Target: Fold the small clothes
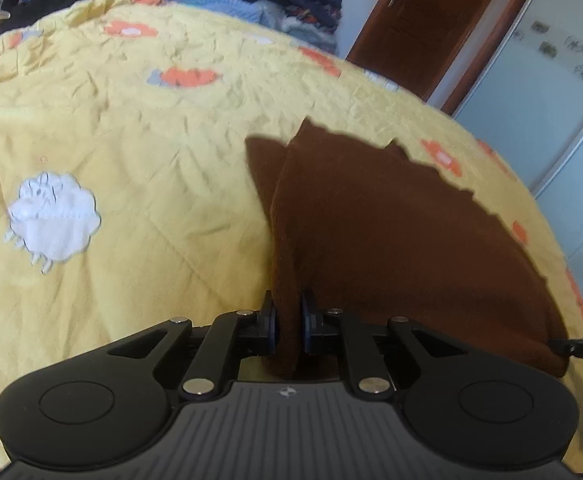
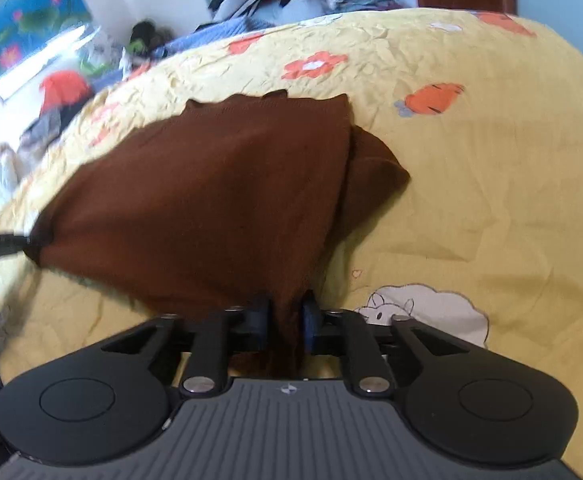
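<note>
Gripping: left gripper [image 1: 289, 326] and right gripper [image 2: 285, 320] each pinch a bunched edge of the brown garment [image 1: 371, 220] between black pads.
Garment: soft, matte brown knit, fanning forward from both sets of jaws in a wedge, one layer folded beneath.
Surface: crinkled yellow bedspread [image 1: 131, 120], printed with orange flowers and white sheep.
Pose: both grippers angled downward.

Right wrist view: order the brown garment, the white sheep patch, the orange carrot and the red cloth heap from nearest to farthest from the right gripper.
From the right gripper:
1. brown garment, clamped between its pads
2. white sheep patch, just right
3. orange carrot, upper right
4. red cloth heap, far upper left
</note>
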